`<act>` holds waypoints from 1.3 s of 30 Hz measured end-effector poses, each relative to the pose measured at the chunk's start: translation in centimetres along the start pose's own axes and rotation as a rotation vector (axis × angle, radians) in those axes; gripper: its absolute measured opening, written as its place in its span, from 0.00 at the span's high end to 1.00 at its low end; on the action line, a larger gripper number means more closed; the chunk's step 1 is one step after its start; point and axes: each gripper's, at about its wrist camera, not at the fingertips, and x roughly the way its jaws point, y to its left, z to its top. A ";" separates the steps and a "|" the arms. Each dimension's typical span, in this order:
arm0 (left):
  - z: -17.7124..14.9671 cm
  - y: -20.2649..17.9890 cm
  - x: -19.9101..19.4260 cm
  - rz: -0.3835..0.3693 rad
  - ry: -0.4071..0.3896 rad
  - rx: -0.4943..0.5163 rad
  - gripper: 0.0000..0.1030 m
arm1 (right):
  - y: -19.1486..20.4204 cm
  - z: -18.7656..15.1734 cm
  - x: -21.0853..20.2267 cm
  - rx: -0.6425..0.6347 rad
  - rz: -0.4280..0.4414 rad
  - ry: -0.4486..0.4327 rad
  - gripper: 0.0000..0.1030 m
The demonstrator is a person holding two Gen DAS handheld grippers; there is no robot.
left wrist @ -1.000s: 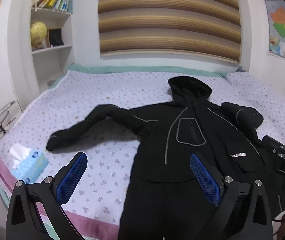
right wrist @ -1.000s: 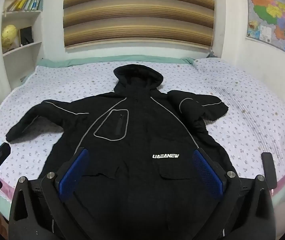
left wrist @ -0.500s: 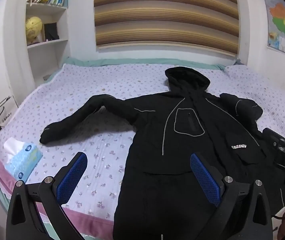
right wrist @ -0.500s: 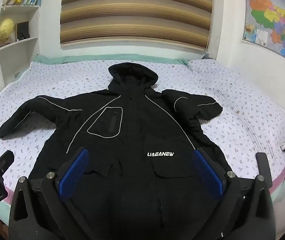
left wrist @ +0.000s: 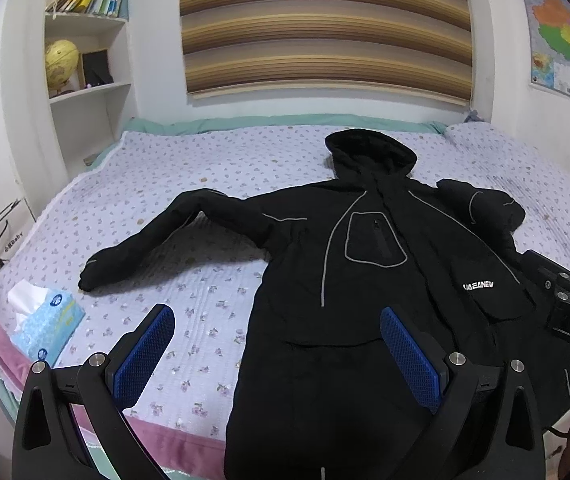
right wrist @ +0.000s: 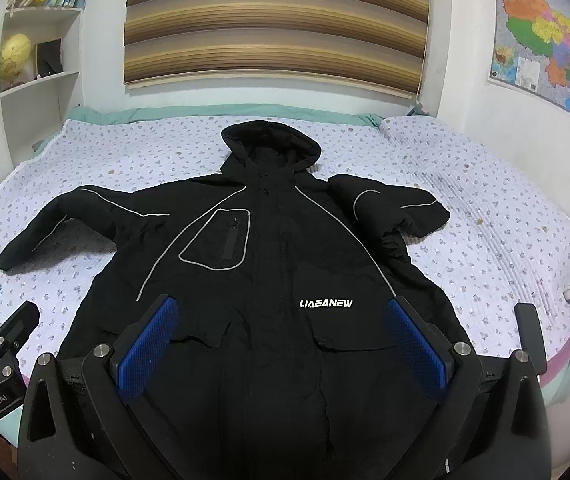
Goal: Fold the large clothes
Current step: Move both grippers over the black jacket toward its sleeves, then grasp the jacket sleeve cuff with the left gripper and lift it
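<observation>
The fingers [left wrist: 141,352] of the left gripper [left wrist: 281,354] stand wide apart with nothing between them, held above the near edge of the bed [left wrist: 213,168], and the fingers [right wrist: 147,346] of the right gripper [right wrist: 281,344] are spread just as wide and hold nothing, poised over the lower front of the jacket [right wrist: 261,272]. The black hooded jacket [left wrist: 365,280] lies front up on the flowered bedspread, hood toward the far wall and hem toward the near edge of the bed. One sleeve [right wrist: 57,228] stretches out flat to the left, its cuff near a blue tissue box [left wrist: 47,326] that sits at the bed's near left corner. The other sleeve [right wrist: 397,208] is bent and bunched close against the jacket's right side. Grey piping curves across the chest around a zipped pocket, and white lettering [right wrist: 326,303] sits lower on the front. In the left wrist view the right gripper [left wrist: 565,300] shows at the right edge, over the jacket's side. A shelf with a yellow globe [left wrist: 61,62] stands left of the bed, and a map [right wrist: 549,44] hangs on the right wall.
</observation>
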 end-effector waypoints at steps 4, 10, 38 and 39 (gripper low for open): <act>-0.1 -0.2 0.2 -0.004 0.009 0.003 0.01 | 0.0 0.1 0.1 0.010 0.001 0.006 0.00; -0.5 -0.4 0.9 0.005 0.031 0.015 0.01 | 0.1 0.0 0.3 0.008 -0.001 0.014 0.00; -1.5 3.5 6.6 -0.090 0.162 -0.133 0.01 | 1.9 2.6 2.9 -0.017 0.151 -0.009 0.00; -1.3 5.1 6.9 -0.096 0.153 -0.178 0.01 | 1.6 3.3 2.9 0.011 0.272 -0.026 0.00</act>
